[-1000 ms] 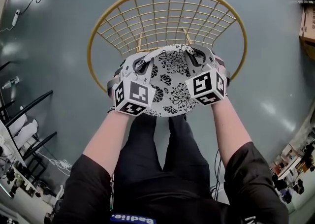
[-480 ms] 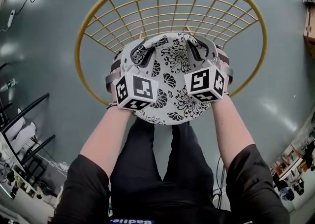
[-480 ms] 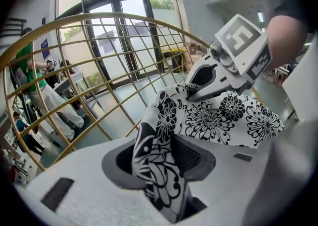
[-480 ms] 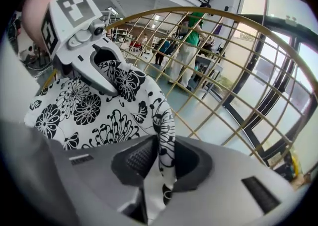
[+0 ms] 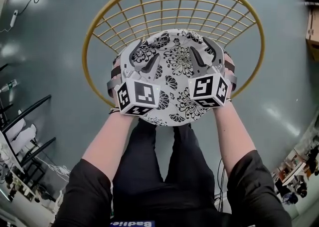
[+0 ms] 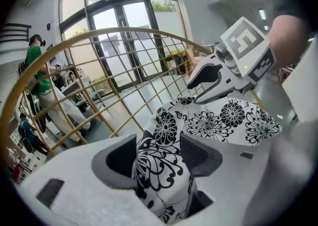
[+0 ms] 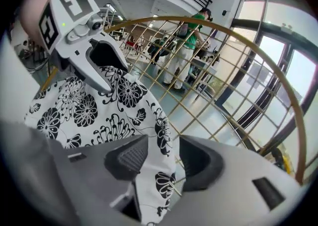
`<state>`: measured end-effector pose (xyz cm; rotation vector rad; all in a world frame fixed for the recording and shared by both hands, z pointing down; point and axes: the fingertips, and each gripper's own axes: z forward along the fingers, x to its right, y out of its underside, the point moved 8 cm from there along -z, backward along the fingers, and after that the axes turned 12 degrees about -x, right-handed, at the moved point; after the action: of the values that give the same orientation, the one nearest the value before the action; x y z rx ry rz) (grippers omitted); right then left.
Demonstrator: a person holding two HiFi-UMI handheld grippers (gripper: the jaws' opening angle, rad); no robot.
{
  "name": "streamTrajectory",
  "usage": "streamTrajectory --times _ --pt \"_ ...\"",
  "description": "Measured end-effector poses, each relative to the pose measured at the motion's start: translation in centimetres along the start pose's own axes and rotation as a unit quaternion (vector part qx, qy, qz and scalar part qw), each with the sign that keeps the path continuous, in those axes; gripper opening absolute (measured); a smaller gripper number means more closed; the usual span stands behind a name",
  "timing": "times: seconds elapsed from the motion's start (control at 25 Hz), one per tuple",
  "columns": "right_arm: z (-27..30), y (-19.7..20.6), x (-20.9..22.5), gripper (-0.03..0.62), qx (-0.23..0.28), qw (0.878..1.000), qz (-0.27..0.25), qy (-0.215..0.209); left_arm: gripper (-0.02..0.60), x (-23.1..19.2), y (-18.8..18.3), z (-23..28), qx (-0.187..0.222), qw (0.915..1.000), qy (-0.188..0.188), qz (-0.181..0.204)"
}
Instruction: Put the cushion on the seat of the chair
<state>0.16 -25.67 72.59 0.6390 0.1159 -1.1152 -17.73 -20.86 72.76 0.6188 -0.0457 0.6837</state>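
Note:
A round white cushion (image 5: 174, 79) with black flowers lies inside the gold wire chair (image 5: 172, 1), over its seat. My left gripper (image 5: 144, 57) is at the cushion's left part and my right gripper (image 5: 203, 51) at its right part. Both point forward and down, and the jaws of both are opening. In the left gripper view a fold of the cushion (image 6: 164, 135) stands between the left gripper's (image 6: 159, 155) spread pads. In the right gripper view the cushion's edge (image 7: 149, 170) lies loose between the right gripper's (image 7: 161, 158) pads, with a gap beside it.
The chair's curved wire back (image 6: 99, 71) rises just beyond the cushion. Cardboard boxes (image 5: 311, 21) stand at the far right, and black rails (image 5: 25, 111) and a cable (image 5: 15, 16) at the left. A person in green (image 7: 191, 41) stands beyond the chair by glass doors.
Both grippers sank with the cushion into the chair. Their jaws, shut on the cushion a second ago, have spread apart. The cushion now lies flatter over the seat.

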Motion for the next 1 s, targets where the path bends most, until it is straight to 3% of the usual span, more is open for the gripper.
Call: streamTrajectory --times 0.36,0.72,0.84,1.0 --pt "-12.0 0.7 0.8 0.175 -0.006 0.999 0.019 -0.028 0.261 0.7 -3.2 -10.1 0.000 0.9997 0.002 -0.025" --pt "-25.1 2.2 4.0 0.173 0.021 0.989 0.101 -0.107 0.259 6.6 -9.1 -22.0 0.018 0.9969 0.076 -0.013" --pt "-29.4 0.9 4.6 0.170 0.054 0.975 0.161 -0.140 0.258 8.0 -11.0 -26.7 0.041 0.9954 0.087 -0.008" --pt "-33.1 -0.9 5.3 0.124 0.112 0.943 0.239 -0.201 0.200 8.8 -14.0 -30.5 0.078 0.9917 0.102 -0.005"
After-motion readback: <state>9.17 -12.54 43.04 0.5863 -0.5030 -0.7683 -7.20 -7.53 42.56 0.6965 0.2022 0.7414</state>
